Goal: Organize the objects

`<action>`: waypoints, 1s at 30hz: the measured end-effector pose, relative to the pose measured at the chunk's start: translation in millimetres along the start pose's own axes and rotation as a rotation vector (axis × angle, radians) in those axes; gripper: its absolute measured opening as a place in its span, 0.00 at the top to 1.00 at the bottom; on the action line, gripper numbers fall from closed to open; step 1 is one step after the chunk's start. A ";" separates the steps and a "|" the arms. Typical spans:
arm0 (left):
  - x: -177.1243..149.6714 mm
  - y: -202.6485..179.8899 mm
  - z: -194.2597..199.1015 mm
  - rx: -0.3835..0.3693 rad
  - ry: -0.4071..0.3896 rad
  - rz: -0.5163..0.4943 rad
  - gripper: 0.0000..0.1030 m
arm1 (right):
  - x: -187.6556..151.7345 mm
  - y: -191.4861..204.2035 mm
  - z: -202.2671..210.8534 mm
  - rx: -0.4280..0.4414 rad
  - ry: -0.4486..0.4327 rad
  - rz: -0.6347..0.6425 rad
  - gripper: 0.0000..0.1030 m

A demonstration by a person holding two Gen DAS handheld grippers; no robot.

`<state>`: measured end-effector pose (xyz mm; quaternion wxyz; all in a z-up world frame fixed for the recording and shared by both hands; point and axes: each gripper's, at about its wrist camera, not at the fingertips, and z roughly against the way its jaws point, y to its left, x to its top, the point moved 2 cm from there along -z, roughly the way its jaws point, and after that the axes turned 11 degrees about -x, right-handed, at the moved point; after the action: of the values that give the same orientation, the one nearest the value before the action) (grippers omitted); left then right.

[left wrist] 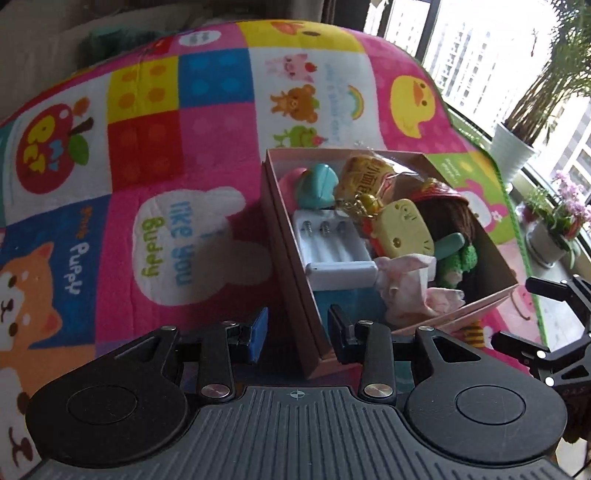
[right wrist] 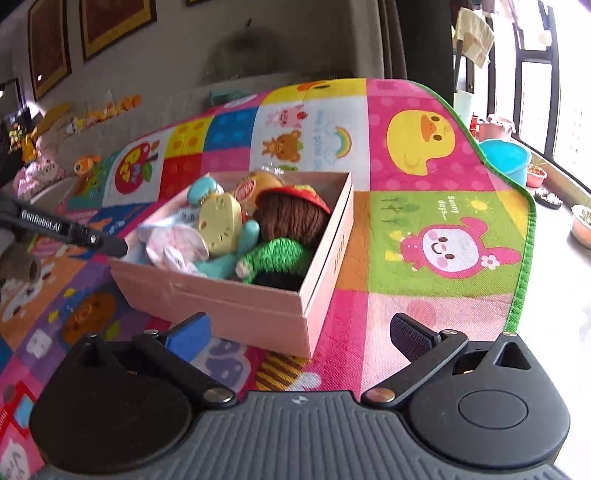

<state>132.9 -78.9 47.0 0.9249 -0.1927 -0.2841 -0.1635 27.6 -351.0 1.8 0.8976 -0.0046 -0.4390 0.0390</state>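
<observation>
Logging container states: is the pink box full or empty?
Full: the pink box has no lid on and toys fill it to the rim.

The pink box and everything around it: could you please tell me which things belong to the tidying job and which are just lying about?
Part of the job:
pink box
yellow cat-face toy
white battery charger
knitted doll
pink cloth

Just lying about:
play mat
potted plants
blue basin
framed pictures

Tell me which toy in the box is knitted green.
The green knitted toy, at the box's near end in the right wrist view, beside the brown yarn ball. The yellow cat-face toy is smooth plastic.
</observation>
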 end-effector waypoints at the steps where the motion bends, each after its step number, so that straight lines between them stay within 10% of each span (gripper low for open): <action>1: 1.6 3.4 -6.3 0.007 0.020 0.015 0.55 | -2.4 4.5 -2.9 -0.013 -0.004 0.030 0.00; 16: 1.8 109.0 8.2 0.091 -0.098 0.219 0.02 | 39.1 99.8 -55.5 0.018 -0.001 0.214 0.13; 30: 9.8 162.2 5.4 0.056 -0.194 0.309 0.00 | 64.6 163.9 -105.2 -0.065 0.001 0.298 0.07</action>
<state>204.9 63.1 14.0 0.9122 -0.2234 -0.3433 0.0080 139.2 -180.0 -18.9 0.8815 -0.0988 -0.4341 0.1572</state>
